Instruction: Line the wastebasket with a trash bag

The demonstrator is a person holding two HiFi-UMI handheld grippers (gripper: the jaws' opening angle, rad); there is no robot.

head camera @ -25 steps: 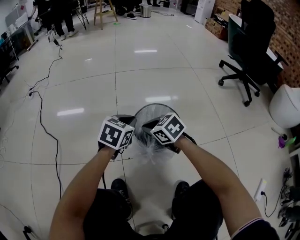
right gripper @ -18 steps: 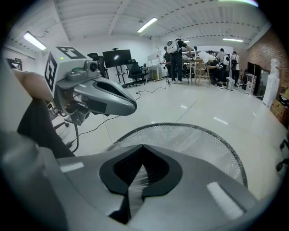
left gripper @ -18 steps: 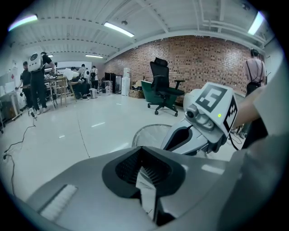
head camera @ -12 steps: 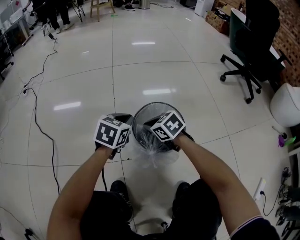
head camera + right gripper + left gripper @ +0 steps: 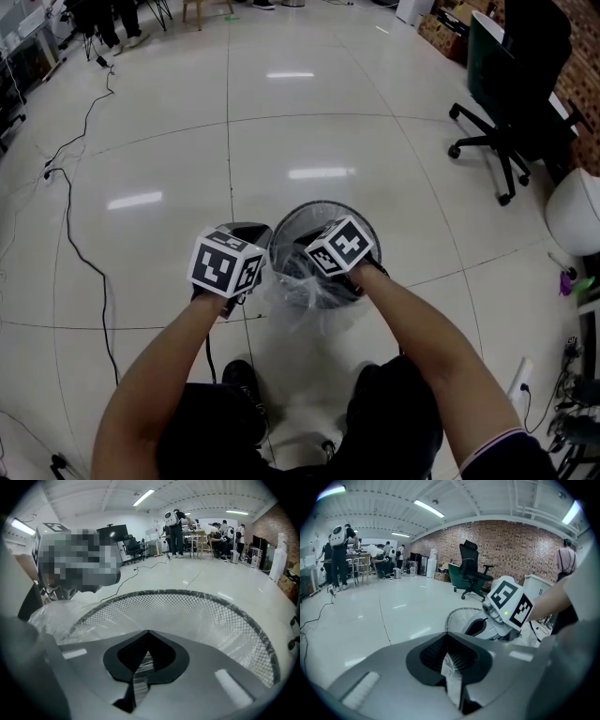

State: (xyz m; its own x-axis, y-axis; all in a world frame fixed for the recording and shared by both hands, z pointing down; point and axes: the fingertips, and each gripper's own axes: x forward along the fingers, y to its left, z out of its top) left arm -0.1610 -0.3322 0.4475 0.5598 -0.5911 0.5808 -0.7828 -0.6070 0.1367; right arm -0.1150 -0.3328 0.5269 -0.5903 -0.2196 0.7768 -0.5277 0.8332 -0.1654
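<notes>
A black wire-mesh wastebasket (image 5: 314,217) stands on the floor in front of my feet. A clear trash bag (image 5: 302,292) is bunched over its near rim and hangs partly inside. My left gripper (image 5: 242,246) is at the basket's left edge, shut on a strip of the clear film (image 5: 452,677). Over the near part of the opening, my right gripper (image 5: 323,261) is shut on another fold of film (image 5: 139,679). The right gripper view looks down into the mesh rim (image 5: 197,595), with loose bag (image 5: 51,616) spread at the left.
A black office chair (image 5: 511,103) stands at the back right, with a white rounded object (image 5: 574,211) beside it. A black cable (image 5: 80,253) runs over the tiles at the left. People and tables (image 5: 187,531) are far across the room.
Both grippers have sunk with the bag toward the basket. The right one now sits lower over the opening, and the film lies closer round the near rim.
</notes>
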